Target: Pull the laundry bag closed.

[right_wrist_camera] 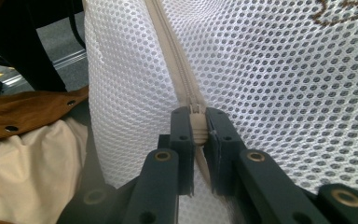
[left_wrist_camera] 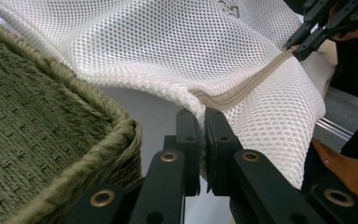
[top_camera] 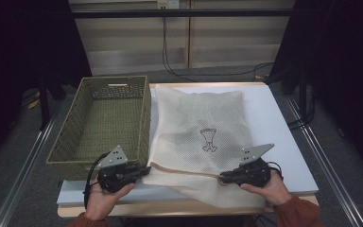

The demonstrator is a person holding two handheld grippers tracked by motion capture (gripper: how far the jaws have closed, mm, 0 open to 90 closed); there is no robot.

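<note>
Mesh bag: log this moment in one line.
left gripper shut on mesh bag corner | right gripper shut on zipper pull | basket beside bag

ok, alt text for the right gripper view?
The right gripper is shut on the beige zipper pull of a white mesh laundry bag, its zipper running up the frame. A brown sleeve lies at the left.

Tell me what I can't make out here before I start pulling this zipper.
- Contents of the mesh bag: high view, netting too fine to see through.
- Zipper pull: right gripper view, the right gripper is shut on it and hides its tab.
- Zipper's left end: left gripper view, the left gripper pinches the cloth over it.
- Near wall of the basket: high view, behind the left gripper.
</note>
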